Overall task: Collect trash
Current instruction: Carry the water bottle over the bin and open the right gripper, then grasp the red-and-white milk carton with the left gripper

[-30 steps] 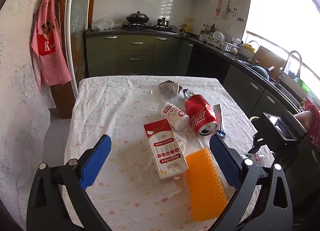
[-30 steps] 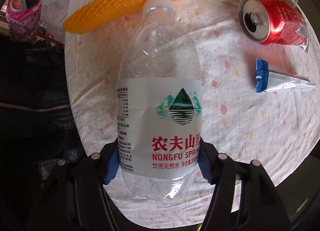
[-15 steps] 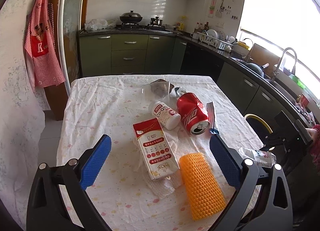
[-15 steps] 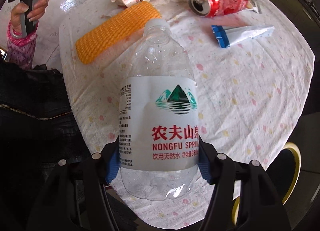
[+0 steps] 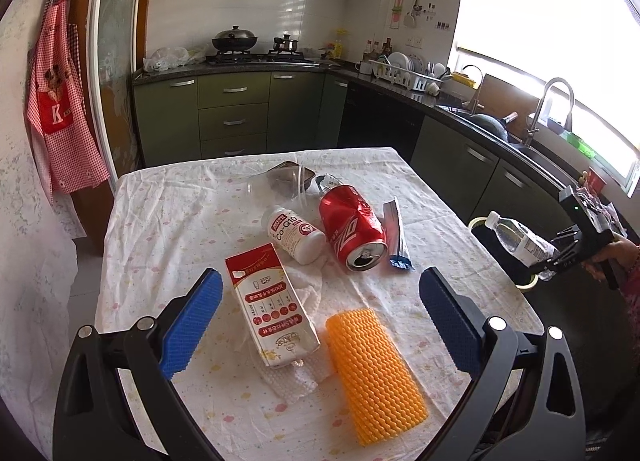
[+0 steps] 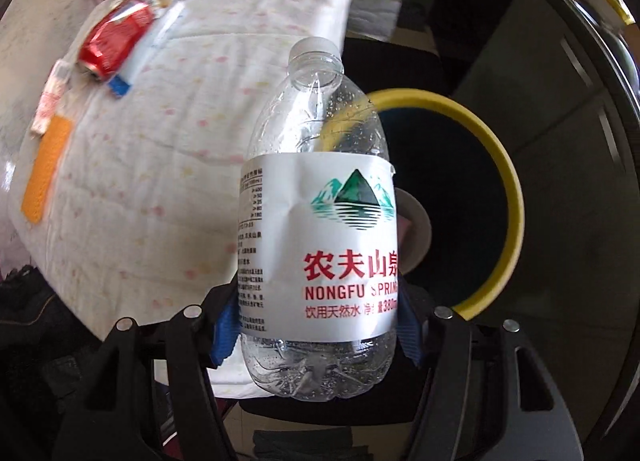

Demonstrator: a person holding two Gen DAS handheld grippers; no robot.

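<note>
My right gripper (image 6: 316, 321) is shut on an empty clear water bottle (image 6: 318, 221) with a white label, held off the table's right side above a yellow-rimmed black bin (image 6: 472, 197); bottle (image 5: 520, 241) and bin (image 5: 480, 223) also show in the left wrist view. My left gripper (image 5: 320, 321) is open and empty above the table's near end. On the table lie a red-and-white carton (image 5: 270, 303), an orange foam net (image 5: 374, 365), a red can (image 5: 354, 233), a small white bottle (image 5: 296, 235) and a blue-tipped wrapper (image 5: 396, 233).
The table (image 5: 160, 229) has a white flowered cloth. A crumpled tissue (image 5: 304, 377) lies under the carton. A clear plastic cup (image 5: 276, 185) and a foil wrapper (image 5: 330, 181) lie at the far end. Kitchen cabinets (image 5: 232, 117) and a sink counter (image 5: 500, 133) surround the table.
My right gripper has carried the water bottle from over the table out past its right edge to above the bin. My left gripper stayed open and rose slightly.
</note>
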